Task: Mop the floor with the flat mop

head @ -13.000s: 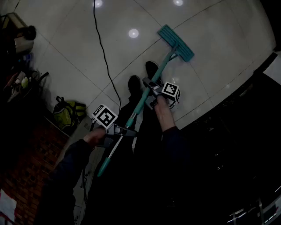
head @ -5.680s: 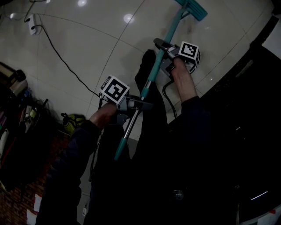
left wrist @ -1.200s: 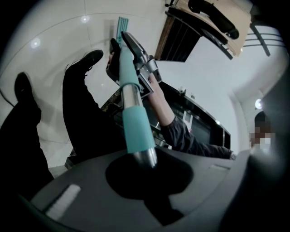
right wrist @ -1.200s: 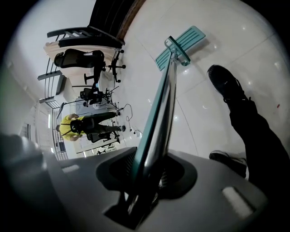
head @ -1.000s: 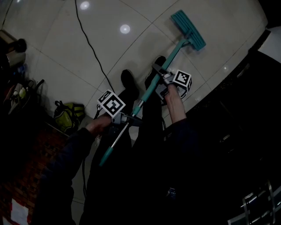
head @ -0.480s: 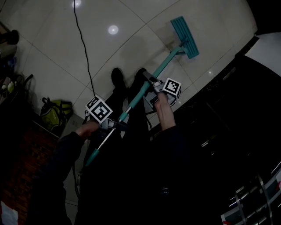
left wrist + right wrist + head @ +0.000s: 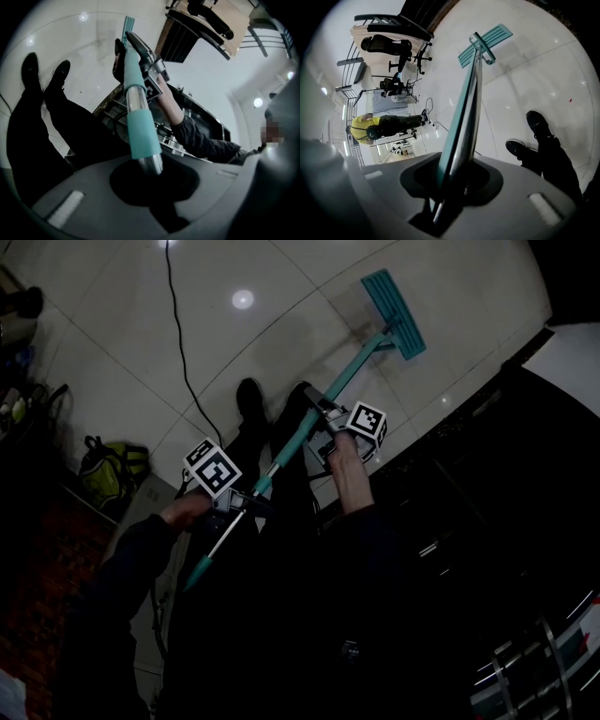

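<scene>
The flat mop has a teal head lying flat on the pale tiled floor at the top right of the head view. Its teal and metal pole slants down to the left. My right gripper is shut on the pole's upper teal part, and my left gripper is shut on the lower metal part. In the left gripper view the pole runs up from the jaws toward the right gripper. In the right gripper view the pole leads to the mop head.
The person's two dark shoes stand left of the pole. A black cable crosses the floor. A yellow-green bag lies at the left. A dark counter bounds the right. Far off stand office chairs and a person in yellow.
Since a second ago the mop head has slid a little up and to the left on the floor, and both grippers went with the pole. The feet have drawn closer together.
</scene>
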The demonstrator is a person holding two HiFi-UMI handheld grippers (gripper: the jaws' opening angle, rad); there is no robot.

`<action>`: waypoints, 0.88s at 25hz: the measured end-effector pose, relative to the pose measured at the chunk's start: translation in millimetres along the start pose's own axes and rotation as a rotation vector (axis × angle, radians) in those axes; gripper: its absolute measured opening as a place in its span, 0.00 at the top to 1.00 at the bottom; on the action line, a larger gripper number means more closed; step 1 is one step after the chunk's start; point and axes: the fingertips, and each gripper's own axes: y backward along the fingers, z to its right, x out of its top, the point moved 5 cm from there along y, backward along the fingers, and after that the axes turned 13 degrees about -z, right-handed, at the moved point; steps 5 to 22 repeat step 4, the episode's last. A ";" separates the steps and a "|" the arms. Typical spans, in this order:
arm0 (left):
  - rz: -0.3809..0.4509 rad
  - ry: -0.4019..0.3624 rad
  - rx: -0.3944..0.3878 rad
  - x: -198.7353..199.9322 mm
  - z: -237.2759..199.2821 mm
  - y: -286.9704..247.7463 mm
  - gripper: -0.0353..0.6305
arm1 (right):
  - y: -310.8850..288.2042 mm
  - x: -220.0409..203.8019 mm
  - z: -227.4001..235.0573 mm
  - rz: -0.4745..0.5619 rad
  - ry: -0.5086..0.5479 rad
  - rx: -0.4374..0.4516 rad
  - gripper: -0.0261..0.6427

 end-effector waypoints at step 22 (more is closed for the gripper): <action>-0.008 -0.021 -0.007 -20.9 0.2 -5.1 0.90 | 0.4 -21.4 -4.1 -0.001 0.010 -0.012 0.77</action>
